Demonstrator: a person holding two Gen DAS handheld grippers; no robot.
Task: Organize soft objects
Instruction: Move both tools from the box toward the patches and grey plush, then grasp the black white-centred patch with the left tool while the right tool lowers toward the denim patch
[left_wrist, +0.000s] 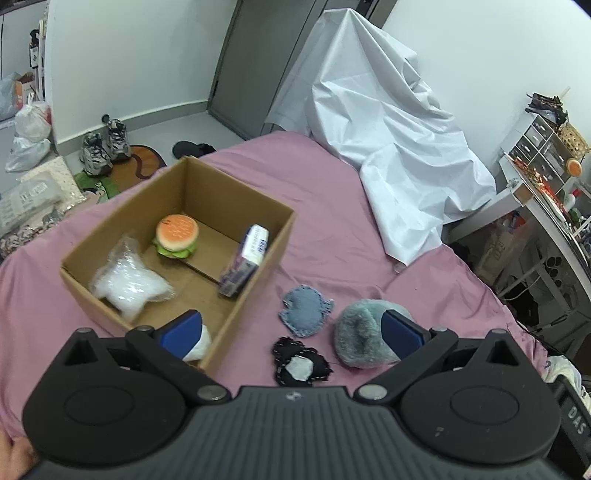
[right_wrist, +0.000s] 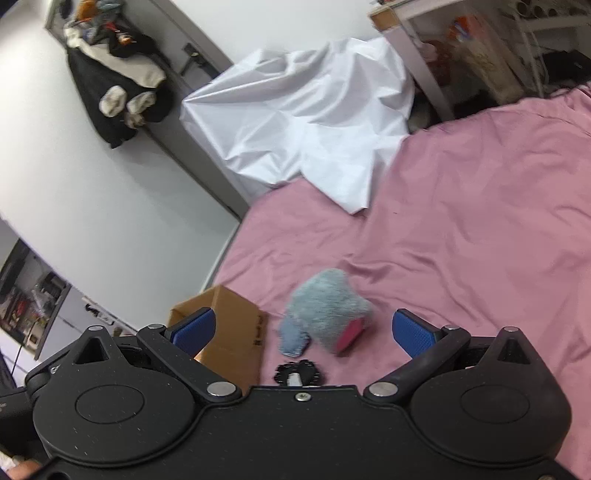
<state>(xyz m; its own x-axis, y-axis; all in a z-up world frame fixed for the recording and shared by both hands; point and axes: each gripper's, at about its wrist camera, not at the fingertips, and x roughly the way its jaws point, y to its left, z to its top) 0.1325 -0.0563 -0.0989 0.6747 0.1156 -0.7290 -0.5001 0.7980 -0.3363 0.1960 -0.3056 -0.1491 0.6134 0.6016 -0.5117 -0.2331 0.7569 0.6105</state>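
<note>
A cardboard box (left_wrist: 258, 254) stands on the pink bedsheet (left_wrist: 332, 229). Inside it lie a plush burger (left_wrist: 176, 236), a clear bag of white stuffing (left_wrist: 127, 282), a tissue pack (left_wrist: 245, 260) leaning on the right wall, and a white soft item (left_wrist: 199, 345) at the near corner. Right of the box lie a blue denim pad (left_wrist: 306, 309), a black felt piece (left_wrist: 299, 363) and a grey furry plush (left_wrist: 360, 338). My left gripper (left_wrist: 291, 332) hangs open above them, holding nothing. My right gripper (right_wrist: 303, 332) is open over the grey plush (right_wrist: 328, 310), the denim pad (right_wrist: 293, 338) and the black piece (right_wrist: 299, 374), beside the box (right_wrist: 229, 332).
A white plastic sheet (left_wrist: 388, 140) drapes over something at the bed's far side. Shoes (left_wrist: 105, 146) and bags (left_wrist: 31, 125) sit on the floor to the left. A cluttered desk (left_wrist: 546, 184) stands to the right. Clothes (right_wrist: 114, 70) hang on a door.
</note>
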